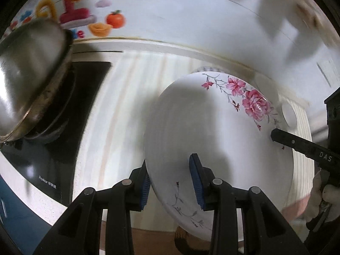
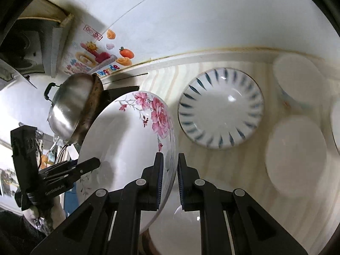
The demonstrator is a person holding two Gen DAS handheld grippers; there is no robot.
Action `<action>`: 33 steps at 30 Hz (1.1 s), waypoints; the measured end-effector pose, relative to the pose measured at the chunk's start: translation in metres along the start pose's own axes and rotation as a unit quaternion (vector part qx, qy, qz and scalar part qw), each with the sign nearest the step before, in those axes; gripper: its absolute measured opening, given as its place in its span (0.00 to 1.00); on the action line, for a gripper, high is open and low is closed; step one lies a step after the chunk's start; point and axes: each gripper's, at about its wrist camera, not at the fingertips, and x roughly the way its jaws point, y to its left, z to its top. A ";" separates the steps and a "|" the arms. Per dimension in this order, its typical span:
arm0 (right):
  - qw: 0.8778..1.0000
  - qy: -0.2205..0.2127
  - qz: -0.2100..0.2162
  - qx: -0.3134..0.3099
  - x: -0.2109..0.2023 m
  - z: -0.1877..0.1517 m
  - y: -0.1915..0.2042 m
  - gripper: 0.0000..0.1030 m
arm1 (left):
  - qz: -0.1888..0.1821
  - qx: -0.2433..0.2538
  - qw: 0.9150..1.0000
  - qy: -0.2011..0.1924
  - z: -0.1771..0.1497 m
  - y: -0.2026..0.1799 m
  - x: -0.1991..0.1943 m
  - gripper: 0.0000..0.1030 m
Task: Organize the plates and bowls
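The left gripper (image 1: 171, 182) straddles the near rim of the floral plate (image 1: 212, 131) — one blue pad outside the rim, one inside; a gap shows between the inner pad and the rim, so whether it bites I cannot tell. The right gripper (image 2: 170, 176) stands narrow, its pads either side of the same plate's opposite rim (image 2: 127, 140), and looks clamped on it. The plate hangs tilted above the pale wood-grain counter (image 2: 223, 170), between the two tools.

Under it, a white dish (image 2: 184, 225) shows partly, low in the right view. Further along the counter lies a blue-striped bowl (image 2: 221, 108), upright, apart from the plate. To its right sit blurred white bowls (image 2: 295, 157), near each other.

Left of the plate — a steel pot (image 2: 70, 108) on the black stove (image 1: 48, 148). Behind, a wall with fruit stickers (image 1: 85, 14).
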 end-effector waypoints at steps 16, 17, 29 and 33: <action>0.992 0.010 -0.034 0.121 -0.025 -0.149 -0.074 0.14 | -0.015 0.087 0.989 0.115 -0.053 -0.054 0.072 0.31; 0.991 0.012 -0.036 0.128 -0.023 -0.155 -0.080 0.14 | -0.015 0.091 0.988 0.120 -0.055 -0.057 0.077 0.31; 0.985 0.026 -0.038 0.167 -0.007 -0.180 -0.109 0.14 | 0.021 0.128 0.982 0.137 -0.063 -0.075 0.097 0.31; 0.985 0.023 -0.037 0.170 -0.006 -0.175 -0.109 0.14 | 0.030 0.142 0.980 0.136 -0.062 -0.083 0.098 0.31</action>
